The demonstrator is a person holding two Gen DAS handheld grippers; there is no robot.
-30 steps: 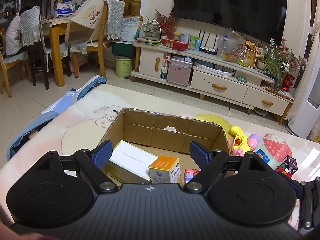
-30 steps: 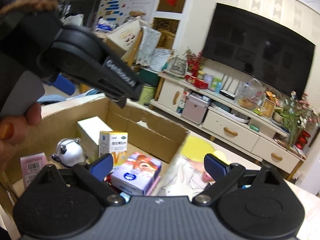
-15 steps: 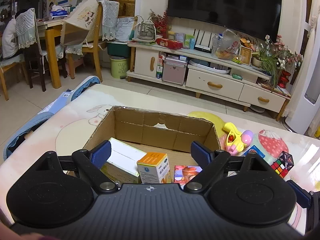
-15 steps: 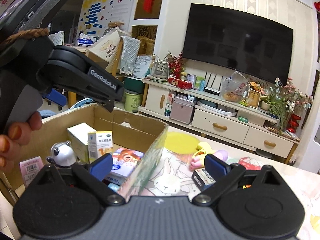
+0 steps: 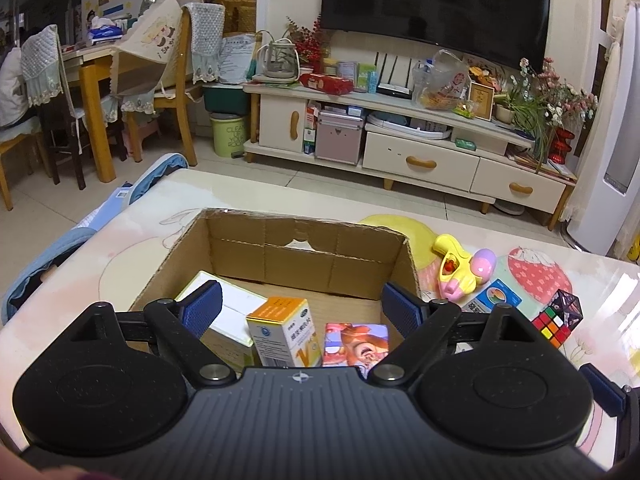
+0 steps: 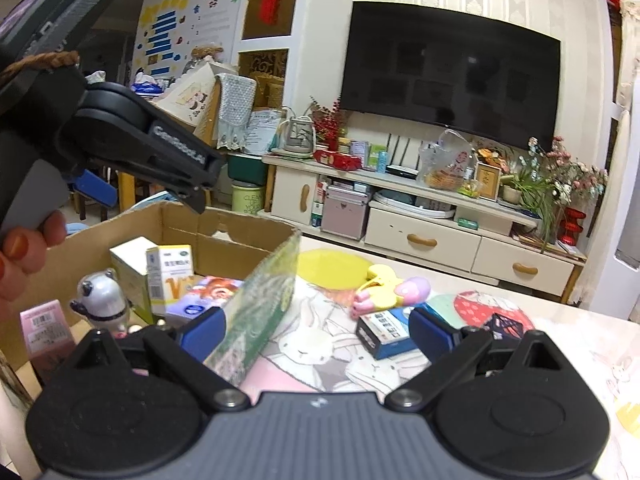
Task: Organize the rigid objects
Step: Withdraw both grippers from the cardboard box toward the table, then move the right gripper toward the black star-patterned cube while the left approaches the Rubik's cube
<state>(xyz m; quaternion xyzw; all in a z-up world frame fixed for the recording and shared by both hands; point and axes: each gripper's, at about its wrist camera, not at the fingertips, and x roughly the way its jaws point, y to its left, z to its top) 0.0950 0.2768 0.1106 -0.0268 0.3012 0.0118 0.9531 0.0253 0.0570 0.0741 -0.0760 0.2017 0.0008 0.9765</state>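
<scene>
An open cardboard box (image 5: 308, 252) (image 6: 256, 316) stands on the table. It holds a white box (image 5: 236, 312), an orange-topped medicine box (image 5: 286, 330) (image 6: 170, 272), a picture box (image 5: 356, 342) (image 6: 208, 292), a panda figure (image 6: 100, 294) and a pink carton (image 6: 42, 328). My left gripper (image 5: 300, 308) is open and empty above the box. My right gripper (image 6: 316, 328) is open and empty, astride the box's right wall. To the right of the box lie a yellow toy (image 5: 460, 266) (image 6: 388, 286), a blue box (image 5: 494, 296) (image 6: 386, 330) and a cube puzzle (image 5: 558, 318) (image 6: 506, 326).
The table has a cartoon-print cover (image 5: 532, 276). A blue cushion (image 5: 60, 248) hangs off its left edge. A TV cabinet (image 5: 400, 144), chairs and a dining table (image 5: 92, 92) stand across the floor. The left gripper's body (image 6: 132, 140) fills the upper left of the right wrist view.
My left gripper drew back and rose, so more of the box's inside shows. My right gripper moved right, from over the box's inside to its right wall, facing the loose items.
</scene>
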